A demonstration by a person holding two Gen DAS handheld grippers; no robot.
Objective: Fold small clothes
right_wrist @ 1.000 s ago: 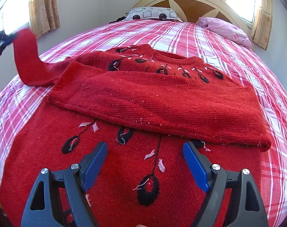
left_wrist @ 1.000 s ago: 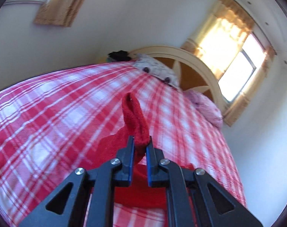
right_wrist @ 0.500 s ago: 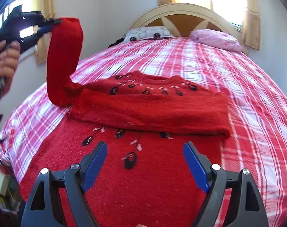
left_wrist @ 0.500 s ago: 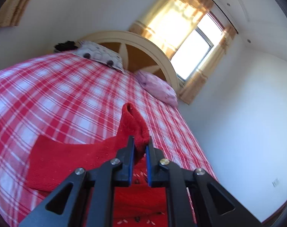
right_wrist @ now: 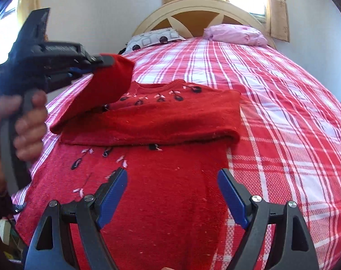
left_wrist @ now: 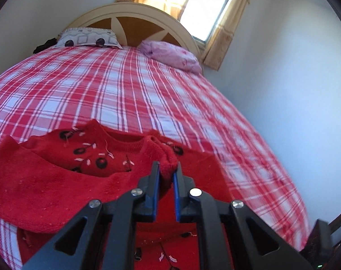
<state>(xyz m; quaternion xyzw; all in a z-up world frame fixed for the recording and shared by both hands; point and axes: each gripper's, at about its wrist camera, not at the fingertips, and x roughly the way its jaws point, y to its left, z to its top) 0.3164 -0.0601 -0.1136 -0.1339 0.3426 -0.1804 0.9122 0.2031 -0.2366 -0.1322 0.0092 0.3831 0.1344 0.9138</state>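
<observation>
Left gripper (left_wrist: 166, 176) clamped on sleeve cuff (left_wrist: 164, 157), now swung from frame left across sweater (right_wrist: 161, 117). Right gripper (right_wrist: 172, 193) wide, empty. Second sleeve fold nearly laid.

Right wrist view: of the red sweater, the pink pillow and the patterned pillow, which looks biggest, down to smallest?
1. Red sweater, by far the largest.
2. Pink pillow.
3. Patterned pillow, looking only slightly smaller than the pink one.
The sweater lies nearest the camera and both pillows lie far back, so true sizes are unsure.

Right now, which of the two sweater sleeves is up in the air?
The sleeve clamped in the left gripper is lifted over the sweater. The other sleeve lies folded flat across its chest.
</observation>
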